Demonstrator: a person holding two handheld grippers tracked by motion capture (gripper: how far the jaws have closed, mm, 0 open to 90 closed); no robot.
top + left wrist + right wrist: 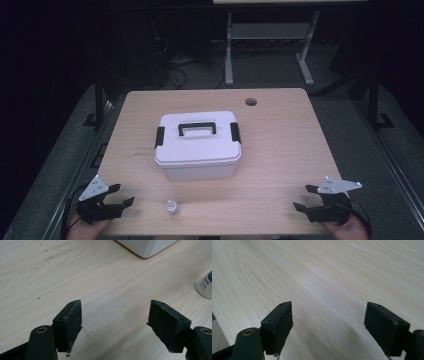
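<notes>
A white lidded box (197,145) with a black handle and black side latches stands in the middle of the wooden table (280,150). Its corner (147,247) shows at the top of the left gripper view. A small white bottle (172,207) stands near the front edge, and its side (205,285) is at the right of the left gripper view. My left gripper (122,194) rests at the front left corner, open, with bare wood between its jaws. At the front right, my right gripper (305,197) is open over bare tabletop (324,277).
A round cable hole (250,102) sits near the table's far right edge. Behind the table stand the white legs of another desk (229,50) with cables on the dark floor. Bare wood lies to both sides of the box.
</notes>
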